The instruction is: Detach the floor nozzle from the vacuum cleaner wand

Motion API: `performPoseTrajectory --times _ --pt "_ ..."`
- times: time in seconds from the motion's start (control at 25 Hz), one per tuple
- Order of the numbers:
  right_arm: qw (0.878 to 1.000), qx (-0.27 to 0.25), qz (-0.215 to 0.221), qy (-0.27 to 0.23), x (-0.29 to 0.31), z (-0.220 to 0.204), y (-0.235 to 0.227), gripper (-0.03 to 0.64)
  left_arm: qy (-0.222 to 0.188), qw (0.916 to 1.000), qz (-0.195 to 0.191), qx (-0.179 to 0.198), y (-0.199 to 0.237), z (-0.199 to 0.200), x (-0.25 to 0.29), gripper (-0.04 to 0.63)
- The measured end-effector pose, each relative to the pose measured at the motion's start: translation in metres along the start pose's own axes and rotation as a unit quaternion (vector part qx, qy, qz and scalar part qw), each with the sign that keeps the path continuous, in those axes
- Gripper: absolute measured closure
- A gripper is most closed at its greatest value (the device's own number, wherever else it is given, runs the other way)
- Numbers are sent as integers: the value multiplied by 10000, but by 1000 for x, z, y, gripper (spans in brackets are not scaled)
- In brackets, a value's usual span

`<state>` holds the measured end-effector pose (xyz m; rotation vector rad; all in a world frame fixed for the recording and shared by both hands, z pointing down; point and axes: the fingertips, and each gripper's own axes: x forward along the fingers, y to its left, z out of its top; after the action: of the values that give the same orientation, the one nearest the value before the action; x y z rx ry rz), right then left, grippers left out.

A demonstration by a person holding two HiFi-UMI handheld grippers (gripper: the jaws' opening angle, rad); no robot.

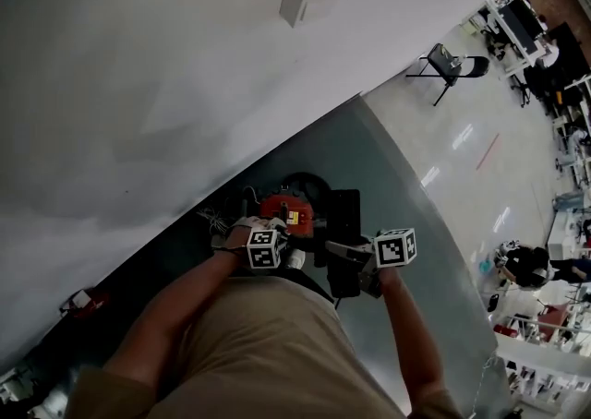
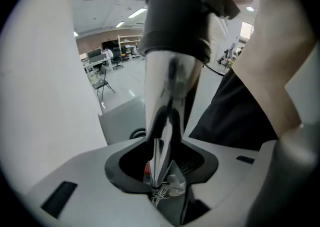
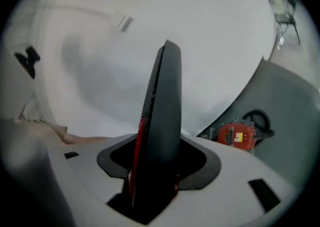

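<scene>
Left gripper [image 1: 277,240] and right gripper [image 1: 349,258] both gripping vacuum parts, over a gray mat [image 1: 388,168] beside a white wall [image 1: 185,57]

Head view: the two grippers sit close together in front of the person; the black floor nozzle [image 1: 343,214] is at the right gripper's tip, just beside a red device [image 1: 288,209] on the mat. Left gripper view: jaws nearly together, clamped on the shiny wand [image 2: 167,86]; the wand runs up into a dark collar [image 2: 175,21]. Right gripper view: jaws partly apart, closed on the floor nozzle, seen edge-on, with a red strip down its left edge; the red device lies lower right on the mat; the wall fills the background.
</scene>
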<state>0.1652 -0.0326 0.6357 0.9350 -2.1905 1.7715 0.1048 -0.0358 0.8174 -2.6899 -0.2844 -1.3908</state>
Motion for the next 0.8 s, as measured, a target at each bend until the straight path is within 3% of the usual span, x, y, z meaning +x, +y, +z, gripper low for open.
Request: performPoseTrajectory --times 0.04,0.16,0.2,0.32,0.36,0.4,0.44,0.52,0.56,0.6,0.68,0.72,0.76,0.8 --pt "9996 203 133 -145 -2 1 -3 380 23 10000 -16 -4 -2 -1 3 439" --pt "9971 397 -62 -648 -2 0 3 385 -79 9996 72 -245 9 0 5 436" --pt "9960 457 97 -761 -2 -1 2 385 -72 9995 120 -266 11 1 4 435" --pt "9800 993 1370 -1044 -10 -2 -4 388 113 9997 140 -145 -1 5 8 437" --pt "9794 1036 1404 -1017 -14 -3 -6 388 171 9997 134 -84 -4 6 10 437" --pt "9864 900 1044 -895 -17 -4 -8 389 218 9997 128 -37 -4 7 11 437" --pt "9953 549 387 -697 -19 -3 -7 390 240 9996 113 -25 -3 7 13 438" --pt "9954 -469 -792 -273 -19 -1 -2 388 220 9997 75 -84 0 9 13 437" --pt "9938 -702 -850 -168 -18 0 -3 388 198 9997 65 -109 0 10 13 437" --pt "9971 -560 -478 -178 -20 -1 -8 390 168 9998 56 -103 -2 11 14 437" --pt "9952 309 820 -433 -25 -1 -17 390 140 9999 45 -5 -9 14 16 438" --pt "9899 578 1162 -570 -26 -1 -16 391 179 9998 38 55 -10 15 17 439" --pt "9913 543 1017 -634 -26 -1 -12 391 230 9997 32 103 -8 15 18 439" --pt "9969 211 470 -597 -24 -1 -6 391 248 9996 38 124 -3 13 17 439"
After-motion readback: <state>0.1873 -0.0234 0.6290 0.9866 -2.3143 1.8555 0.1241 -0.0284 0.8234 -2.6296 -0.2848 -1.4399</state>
